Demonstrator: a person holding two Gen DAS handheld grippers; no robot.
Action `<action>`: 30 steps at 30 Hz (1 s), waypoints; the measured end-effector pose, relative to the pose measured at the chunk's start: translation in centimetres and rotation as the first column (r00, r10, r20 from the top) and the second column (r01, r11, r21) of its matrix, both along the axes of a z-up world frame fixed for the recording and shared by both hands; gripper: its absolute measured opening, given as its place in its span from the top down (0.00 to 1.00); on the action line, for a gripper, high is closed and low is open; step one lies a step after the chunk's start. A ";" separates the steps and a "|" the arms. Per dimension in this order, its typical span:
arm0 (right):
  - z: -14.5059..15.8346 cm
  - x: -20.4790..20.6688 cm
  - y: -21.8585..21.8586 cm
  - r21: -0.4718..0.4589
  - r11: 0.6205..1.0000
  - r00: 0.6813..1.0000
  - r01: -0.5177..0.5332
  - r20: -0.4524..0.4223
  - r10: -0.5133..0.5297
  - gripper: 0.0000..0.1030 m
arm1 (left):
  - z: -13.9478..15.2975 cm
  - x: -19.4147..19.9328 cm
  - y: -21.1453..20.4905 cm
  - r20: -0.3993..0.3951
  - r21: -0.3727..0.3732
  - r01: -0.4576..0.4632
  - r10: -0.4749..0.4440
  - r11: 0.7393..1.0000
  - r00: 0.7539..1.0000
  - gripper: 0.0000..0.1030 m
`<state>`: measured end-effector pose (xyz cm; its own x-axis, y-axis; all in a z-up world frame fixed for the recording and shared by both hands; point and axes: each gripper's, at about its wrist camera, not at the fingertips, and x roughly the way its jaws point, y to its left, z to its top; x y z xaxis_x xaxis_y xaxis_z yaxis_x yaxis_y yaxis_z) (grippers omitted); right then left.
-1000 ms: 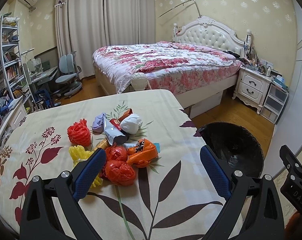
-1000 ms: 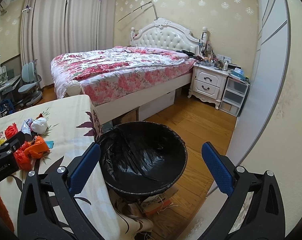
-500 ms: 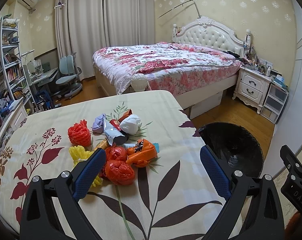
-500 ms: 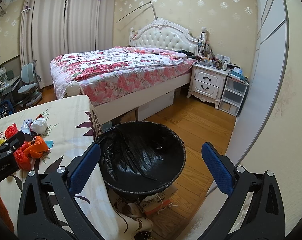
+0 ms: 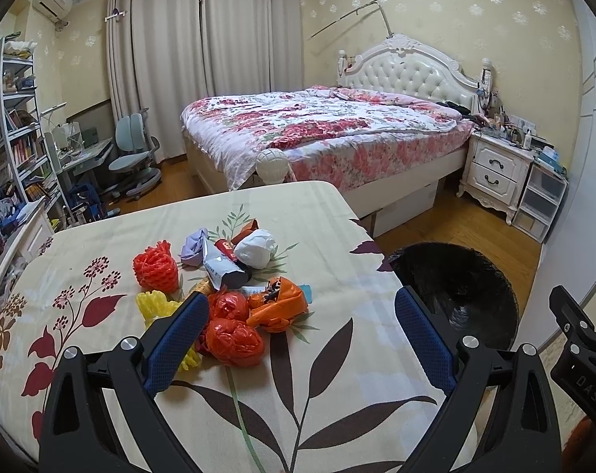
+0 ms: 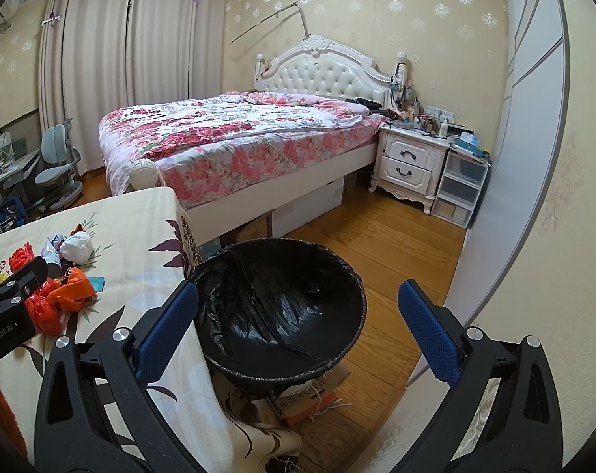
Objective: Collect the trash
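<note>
A heap of trash lies on the flower-print tablecloth: two crumpled red bags, an orange wrapper, a red foam net, a yellow foam net, a white wad, a purple scrap and a grey packet. My left gripper hovers open just in front of the heap, holding nothing. My right gripper is open and empty above the black-lined bin, which stands on the floor at the table's right edge. The same bin appears in the left wrist view.
A bed with a floral cover stands behind the table. A white nightstand and plastic drawers sit by the far wall. A desk chair and bookshelves are at the left. A wardrobe door runs along the right.
Both views have shifted only slightly; the grippers stay open and the trash heap has not moved.
</note>
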<state>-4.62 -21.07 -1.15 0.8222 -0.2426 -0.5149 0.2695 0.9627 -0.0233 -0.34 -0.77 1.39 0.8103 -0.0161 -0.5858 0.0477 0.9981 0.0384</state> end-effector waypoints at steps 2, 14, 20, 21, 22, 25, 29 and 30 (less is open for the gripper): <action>0.1 0.1 0.1 0.000 1.000 1.000 0.001 0.000 -0.001 0.04 | 0.1 0.1 0.0 0.001 -0.003 0.001 -0.001 1.000 1.000 0.08; 0.1 -0.1 -0.3 0.002 1.000 1.000 0.000 -0.001 0.000 0.04 | 0.1 0.2 0.2 0.013 -0.017 0.015 -0.015 1.000 1.000 0.08; 0.2 -0.5 -0.6 0.006 1.000 1.000 -0.006 -0.002 0.006 0.04 | 0.4 -0.1 0.4 0.023 -0.014 0.020 -0.020 1.000 1.000 0.08; 0.3 -0.3 -0.5 0.006 1.000 1.000 -0.006 -0.003 0.006 0.04 | 0.4 -0.1 0.6 0.025 -0.017 0.019 -0.019 1.000 1.000 0.08; 0.4 -0.2 -0.3 0.008 1.000 1.000 -0.010 -0.005 0.010 0.04 | 0.5 -0.2 0.7 0.028 -0.018 0.015 -0.015 1.000 1.000 0.08; 0.3 0.0 0.1 0.015 1.000 1.000 -0.025 -0.012 0.025 0.04 | 0.4 -0.3 1.3 0.039 0.007 0.002 -0.002 1.000 0.999 0.08; 0.0 0.8 1.5 0.016 0.998 0.998 -0.062 -0.028 0.063 0.04 | -0.1 0.0 3.5 0.019 0.011 -0.044 0.043 0.999 0.999 0.08; -0.1 0.9 1.9 0.019 0.997 0.997 -0.074 -0.034 0.075 0.04 | -0.3 0.1 4.2 0.012 0.011 -0.059 0.059 0.998 0.998 0.08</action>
